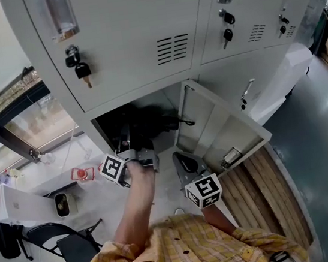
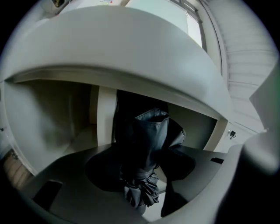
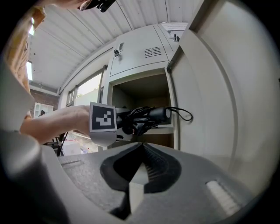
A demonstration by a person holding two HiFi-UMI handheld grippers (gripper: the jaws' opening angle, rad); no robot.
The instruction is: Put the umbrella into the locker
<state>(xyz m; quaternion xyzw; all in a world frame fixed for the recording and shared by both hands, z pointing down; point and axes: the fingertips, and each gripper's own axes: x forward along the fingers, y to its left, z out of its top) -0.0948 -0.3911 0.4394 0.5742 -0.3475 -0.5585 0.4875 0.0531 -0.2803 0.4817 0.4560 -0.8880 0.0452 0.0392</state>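
Where the lower locker compartment (image 1: 163, 100) stands with its door (image 1: 212, 128) swung open, we see the folded black umbrella (image 2: 144, 140) reaching into it, clasped between the jaws of the left hand-held gripper (image 2: 141, 183) at the opening. The right hand-held gripper (image 3: 140, 166), clenched on nothing, hangs beside the door. We cannot tell whether the umbrella rests on the compartment floor; its far end is lost in shadow.

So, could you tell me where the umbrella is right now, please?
The umbrella is mid-frame in the head view, in the mouth of the open locker, gripped by the left tool, just left of the swung-out door.
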